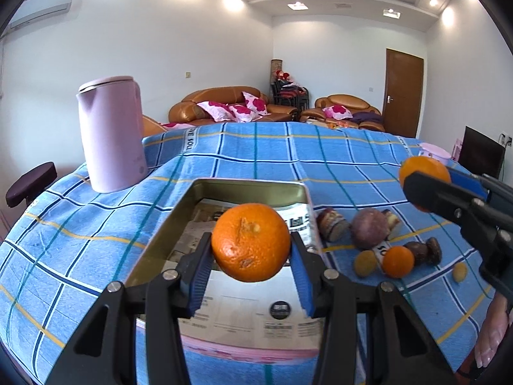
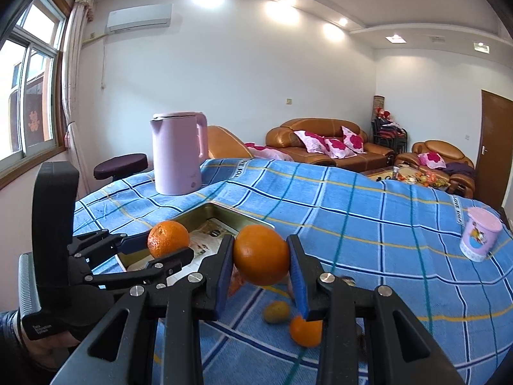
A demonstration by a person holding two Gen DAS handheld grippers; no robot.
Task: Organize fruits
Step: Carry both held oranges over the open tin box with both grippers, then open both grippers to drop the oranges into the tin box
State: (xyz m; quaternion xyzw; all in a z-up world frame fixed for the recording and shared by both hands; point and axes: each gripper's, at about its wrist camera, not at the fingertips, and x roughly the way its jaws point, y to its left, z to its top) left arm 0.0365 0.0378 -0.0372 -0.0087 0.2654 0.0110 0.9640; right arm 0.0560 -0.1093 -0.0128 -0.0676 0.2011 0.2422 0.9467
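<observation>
My left gripper (image 1: 251, 253) is shut on an orange (image 1: 250, 242), held above the open metal tin (image 1: 179, 221) lined with newspaper. My right gripper (image 2: 261, 261) is shut on a second orange (image 2: 261, 255), above the blue checked cloth to the right of the tin (image 2: 192, 216). In the left wrist view the right gripper (image 1: 426, 189) and its orange (image 1: 424, 168) hang at the right edge. In the right wrist view the left gripper (image 2: 170, 247) with its orange (image 2: 168, 237) is over the tin. Loose fruit lies on the cloth: a small orange (image 1: 398, 261), a purple fruit (image 1: 370, 232), yellow-green ones (image 1: 365, 263).
A pink kettle (image 1: 112, 134) stands behind the tin at the left. A pink cup (image 2: 479, 239) stands far right on the table. A dark stool (image 2: 120, 162) is beyond the table's left edge. Sofas and a door line the far wall.
</observation>
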